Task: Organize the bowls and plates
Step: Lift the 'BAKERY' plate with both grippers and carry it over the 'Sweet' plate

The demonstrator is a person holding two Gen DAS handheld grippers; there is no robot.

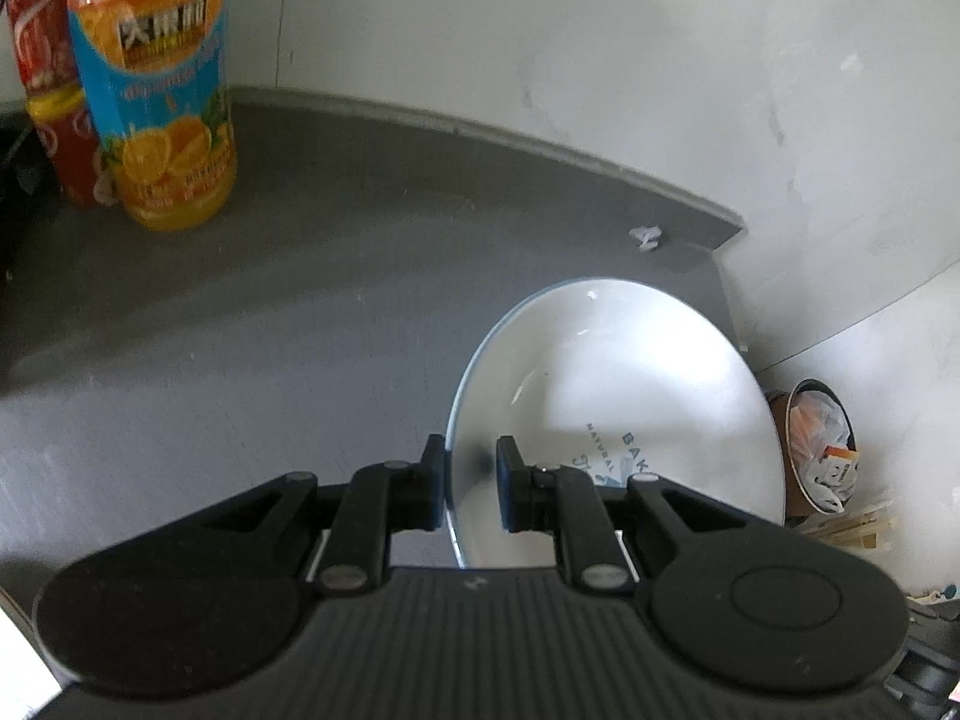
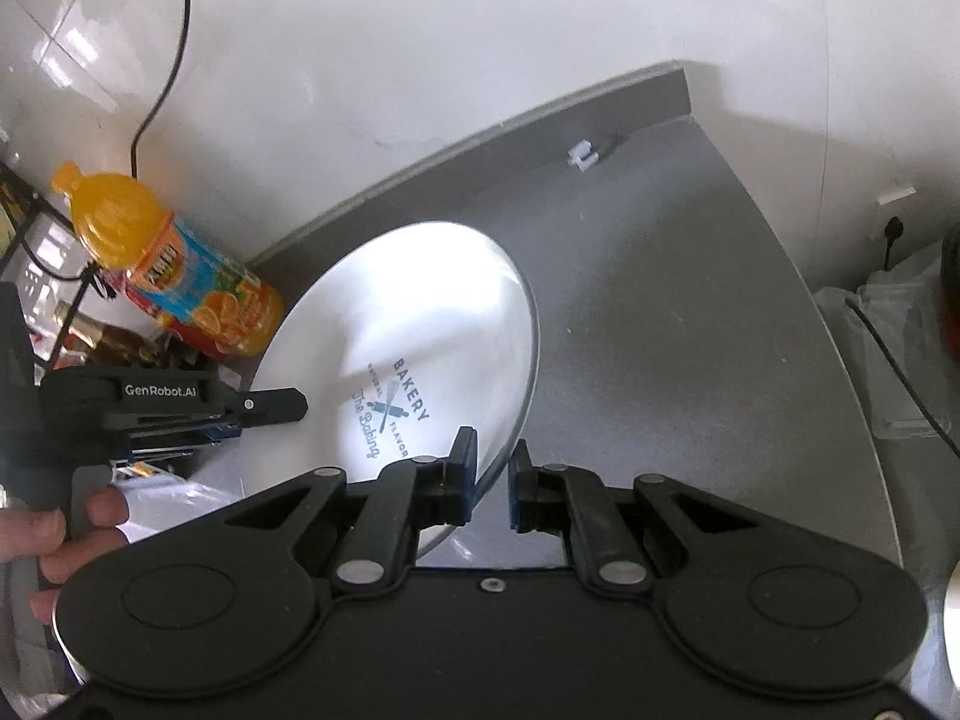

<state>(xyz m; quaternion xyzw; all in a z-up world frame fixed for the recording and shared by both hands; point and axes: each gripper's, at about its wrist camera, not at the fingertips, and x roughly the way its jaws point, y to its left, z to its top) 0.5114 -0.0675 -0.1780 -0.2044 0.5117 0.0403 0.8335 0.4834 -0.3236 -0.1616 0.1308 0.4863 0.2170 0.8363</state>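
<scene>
A white plate [image 1: 624,396] with a blue "BAKERY" print is held tilted above the grey countertop [image 1: 300,330]. My left gripper [image 1: 471,483] has its jaws around the plate's near rim. In the right wrist view the same plate [image 2: 414,324] shows, with my right gripper [image 2: 492,480] closed around its lower right rim. The left gripper [image 2: 264,411] shows there too, at the plate's left edge, held by a hand [image 2: 54,534].
An orange juice bottle [image 1: 156,84] and a red can [image 1: 48,78] stand at the counter's back left against the white wall. A small white clip [image 1: 645,236] lies near the back edge. A bin with rubbish [image 1: 819,444] sits beyond the counter's right end.
</scene>
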